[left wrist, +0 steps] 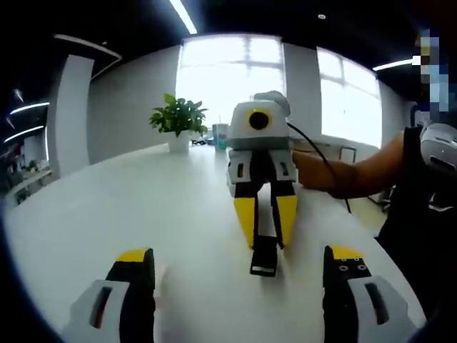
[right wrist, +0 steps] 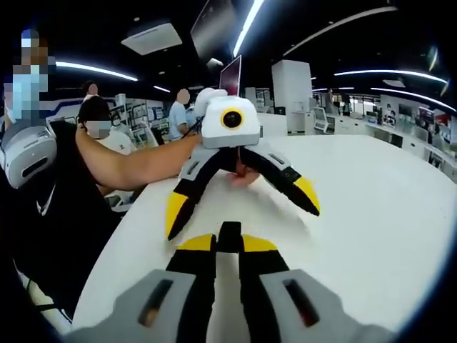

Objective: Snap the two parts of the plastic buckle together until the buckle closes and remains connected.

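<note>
The right gripper has its jaws pinched on a black plastic buckle piece just above the white worktop, while the left gripper gapes wide and holds nothing. With only one part gripped, I judge the snap could miss or the piece twist loose. The left gripper view shows a potted green plant; the right gripper view shows the piece's tip between its own jaws.

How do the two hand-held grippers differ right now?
The right hand-held gripper has its yellow-tipped jaws closed on a black buckle part; the left hand-held gripper has its jaws spread wide, holding nothing. The right one points its buckle part down toward the white table, while the left one's open jaws hang just above it. Both have yellow tips, grey-black bodies and a box with a round lens.
</note>
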`<state>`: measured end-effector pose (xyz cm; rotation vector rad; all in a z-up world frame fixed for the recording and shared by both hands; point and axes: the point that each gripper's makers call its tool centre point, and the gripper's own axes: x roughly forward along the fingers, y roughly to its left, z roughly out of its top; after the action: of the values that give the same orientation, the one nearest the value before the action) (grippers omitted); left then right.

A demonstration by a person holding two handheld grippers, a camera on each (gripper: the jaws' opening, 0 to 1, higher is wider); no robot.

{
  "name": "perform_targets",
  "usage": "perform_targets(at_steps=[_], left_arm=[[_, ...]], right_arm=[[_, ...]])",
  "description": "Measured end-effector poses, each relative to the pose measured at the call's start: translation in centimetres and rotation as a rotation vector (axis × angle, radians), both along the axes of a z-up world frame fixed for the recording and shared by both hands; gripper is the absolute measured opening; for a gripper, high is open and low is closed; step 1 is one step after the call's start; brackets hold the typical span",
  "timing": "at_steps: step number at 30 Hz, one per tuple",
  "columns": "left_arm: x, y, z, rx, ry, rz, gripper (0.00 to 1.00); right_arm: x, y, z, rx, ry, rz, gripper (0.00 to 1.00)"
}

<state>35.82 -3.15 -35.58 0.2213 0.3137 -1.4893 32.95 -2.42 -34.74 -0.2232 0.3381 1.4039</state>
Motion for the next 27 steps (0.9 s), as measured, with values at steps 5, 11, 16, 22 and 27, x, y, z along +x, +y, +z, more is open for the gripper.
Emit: perform_targets(at_steps=[5,11,16,22,27], left_arm=[[2.1,0.7,2.5,-0.088,-0.071,0.095,1.00],[3.8,1.4,3.6,-0.116,-0.129,0.161,1.00],[5.7,2.3,3.8,-0.106,-0.152,0.247,1.00],[7.8,3.4,4.0,-0.092,-0.211,0.343,1.00],[9.7,4.5,4.7,-0.094,-0.250,0.460,1.00]], right_arm=[[1.1,-0.3,0.8,0.029,-0.037,-0.045,0.09],[2.4,-0.6,1.7,0.061,-0.064,-0.120,0.09],[4.6,-1.9,2.8,0.086,-0.112,-0.233,0.09],[6.6,-3.5,3.9,0.122,-0.134,-0.353,0.09],[7.9,-4.5,3.5,0.104,-0.134,-0.428,0.09]])
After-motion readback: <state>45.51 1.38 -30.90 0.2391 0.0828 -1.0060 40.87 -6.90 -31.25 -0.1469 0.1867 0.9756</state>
